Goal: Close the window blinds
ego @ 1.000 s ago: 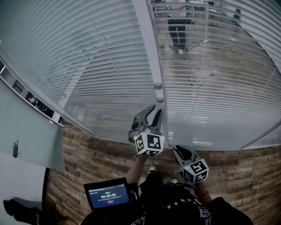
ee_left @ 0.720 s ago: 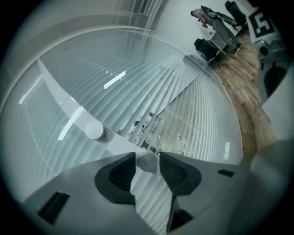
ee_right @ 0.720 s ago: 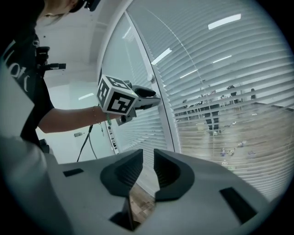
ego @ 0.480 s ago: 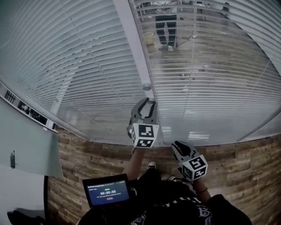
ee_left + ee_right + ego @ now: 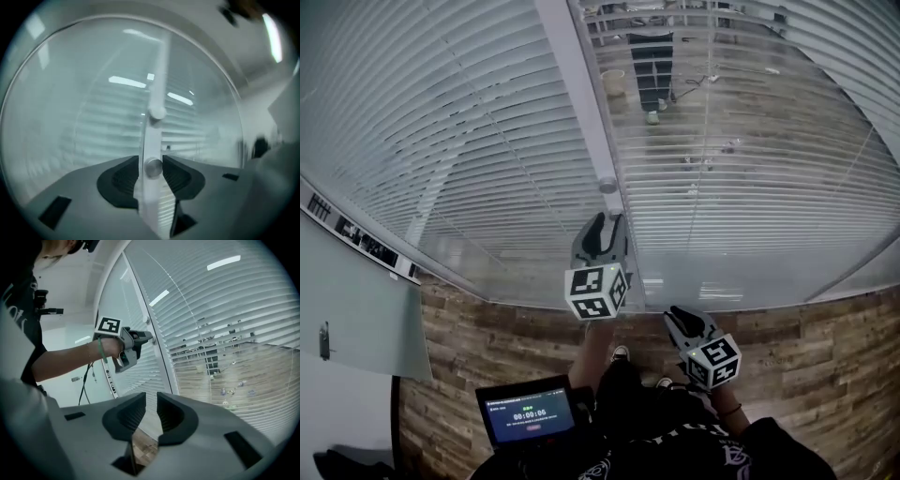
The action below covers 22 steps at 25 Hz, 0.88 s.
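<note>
Left tool (image 5: pixel 607 223) just opening, jaws wide around window-frame knob (image 5: pixel 153 167); right tool (image 5: pixel 151 405) narrow, empty.

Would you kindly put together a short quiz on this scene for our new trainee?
1. True or false: the right tool grips the lower knob.
2. Which tool has that knob between its jaws? A) left B) right
3. Seen from the head view, the blinds on which side of the post show the room beyond?
Key: 1 false, it is empty. 2 A; the left tool's jaws have just been opening around it. 3 right.
</note>
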### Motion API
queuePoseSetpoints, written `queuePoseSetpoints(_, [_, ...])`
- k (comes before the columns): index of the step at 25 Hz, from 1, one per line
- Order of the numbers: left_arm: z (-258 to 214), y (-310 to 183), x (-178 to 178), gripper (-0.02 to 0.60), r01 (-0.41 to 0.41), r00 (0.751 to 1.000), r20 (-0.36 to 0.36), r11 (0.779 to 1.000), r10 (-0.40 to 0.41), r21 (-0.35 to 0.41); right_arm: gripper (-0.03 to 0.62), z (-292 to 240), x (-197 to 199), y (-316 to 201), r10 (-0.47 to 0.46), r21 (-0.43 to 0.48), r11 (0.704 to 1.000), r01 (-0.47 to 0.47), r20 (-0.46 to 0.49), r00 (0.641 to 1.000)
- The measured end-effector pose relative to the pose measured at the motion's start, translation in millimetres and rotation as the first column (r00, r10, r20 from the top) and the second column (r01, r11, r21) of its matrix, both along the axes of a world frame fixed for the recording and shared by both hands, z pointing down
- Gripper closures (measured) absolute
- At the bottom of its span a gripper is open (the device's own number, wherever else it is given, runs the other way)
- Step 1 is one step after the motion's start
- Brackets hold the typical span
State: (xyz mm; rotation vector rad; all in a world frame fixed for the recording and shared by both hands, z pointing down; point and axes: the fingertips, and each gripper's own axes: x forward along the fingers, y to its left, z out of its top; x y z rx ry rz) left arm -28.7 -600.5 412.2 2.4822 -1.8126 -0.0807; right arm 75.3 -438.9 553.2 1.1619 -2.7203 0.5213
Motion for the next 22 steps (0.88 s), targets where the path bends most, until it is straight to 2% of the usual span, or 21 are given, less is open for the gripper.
queuePoseSetpoints(1, [-1.2,1.9,4.0,0.435,0.005,0.956,0.291,0.998,-0.023,0.062,0.51,2.5,1.5,1.6,-0.005,-0.004,1.0,0.005,-0.003,1.0])
queuePoseSetpoints(2, [-0.6,2.2,10.2,0.43,-0.02,0.852,0.523,0.994,-0.04,0.108,0.51,5.3,2.7,2.5,-0.008,-0.009,1.0,0.008,-0.006,1.0])
queuePoseSetpoints(3, [2.6,1.3,17.1,0.424,-0.059,0.727,0.686,0.99,-0.043,0.126,0.51,7.3,3.2,3.4,-0.01,-0.013,1.0,0.01,-0.007,1.0])
queuePoseSetpoints(5, [15.7,-1.3,27.0,0.422,-0.119,0.514,0.857,0.987,-0.028,0.104,0.51,8.5,3.9,6.4,-0.011,-0.016,1.0,0.011,-0.008,1.0])
queuePoseSetpoints(6, [21.5,-2.7,28.5,0.422,-0.129,0.449,0.893,0.987,-0.028,0.096,0.51,8.6,4.7,7.9,-0.011,-0.016,1.0,0.011,-0.007,1.0])
queuePoseSetpoints(7, [24.2,-4.1,27.6,0.419,-0.129,0.42,0.907,0.986,-0.04,0.103,0.51,9.1,5.5,8.8,-0.011,-0.017,1.0,0.01,-0.006,1.0])
queuePoseSetpoints(8, [24.0,-5.4,25.1,0.428,-0.125,0.43,0.901,0.985,-0.054,0.119,0.51,9.7,6.0,9.1,-0.01,-0.017,1.0,0.01,-0.005,1.0])
queuePoseSetpoints(9, [22.7,-6.5,21.8,0.454,-0.116,0.484,0.873,0.985,-0.057,0.129,0.51,10.2,6.3,9.1,-0.008,-0.018,1.0,0.008,-0.004,1.0])
queuePoseSetpoints(10, [21.0,-7.4,18.7,0.454,-0.099,0.58,0.813,0.987,-0.047,0.127,0.51,10.7,7.0,9.0,-0.005,-0.018,1.0,0.005,-0.002,1.0])
queuePoseSetpoints(11, [18.8,-8.3,16.0,0.454,-0.073,0.708,0.706,0.991,-0.028,0.112,0.51,11.3,8.7,8.9,0.0,-0.019,1.0,0.0,-0.001,1.0])
queuePoseSetpoints(12, [16.1,-9.0,13.5,0.454,-0.044,0.842,0.54,0.995,-0.008,0.084,0.51,11.6,11.2,9.1,0.006,-0.022,1.0,-0.006,-0.001,1.0])
queuePoseSetpoints(13, [12.9,-9.3,11.0,0.454,-0.02,0.949,0.315,0.999,0.006,0.042,0.51,11.5,14.0,9.5,0.012,-0.024,1.0,-0.012,-0.001,1.0])
queuePoseSetpoints(14, [9.9,-9.2,8.2,0.454,-0.007,0.999,0.049,1.0,0.008,-0.007,0.51,11.0,16.7,10.1,0.018,-0.026,0.999,-0.018,0.001,1.0])
queuePoseSetpoints(15, [8.4,-9.3,5.3,0.454,-0.009,0.974,-0.227,0.998,-0.004,-0.056,0.51,10.3,19.3,11.1,0.024,-0.027,0.999,-0.024,0.006,1.0])
queuePoseSetpoints(16, [9.2,-9.5,3.5,0.455,-0.025,0.879,-0.476,0.995,-0.024,-0.095,0.51,9.9,22.0,12.4,0.03,-0.028,0.999,-0.029,0.011,1.0])
queuePoseSetpoints(17, [11.1,-9.7,3.4,0.456,-0.049,0.751,-0.659,0.992,-0.042,-0.12,0.51,10.2,25.2,14.3,0.034,-0.028,0.999,-0.034,0.013,0.999])
queuePoseSetpoints(18, [12.3,-9.3,4.5,0.456,-0.065,0.659,-0.751,0.99,-0.054,-0.128,0.51,11.2,28.8,16.9,0.038,-0.029,0.999,-0.038,0.014,0.999])
queuePoseSetpoints(19, [11.9,-7.9,6.2,0.456,-0.063,0.656,-0.753,0.99,-0.053,-0.124,0.51,12.1,32.7,19.9,0.041,-0.028,0.999,-0.04,0.012,0.999])
queuePoseSetpoints(20, [9.9,-5.3,8.6,0.456,-0.047,0.743,-0.668,0.993,-0.04,-0.111,0.51,12.3,36.7,22.8,0.043,-0.025,0.999,-0.043,0.006,0.999])
queuePoseSetpoints(21, [7.8,-1.4,11.8,0.453,-0.023,0.869,-0.494,0.996,-0.024,-0.089,0.51,12.4,40.4,25.3,0.045,-0.022,0.999,-0.045,0.0,0.999])
queuePoseSetpoints(22, [7.3,3.3,16.0,0.447,-0.004,0.968,-0.252,0.998,-0.012,-0.059,0.51,12.7,43.5,27.1,0.048,-0.021,0.999,-0.048,-0.003,0.999])
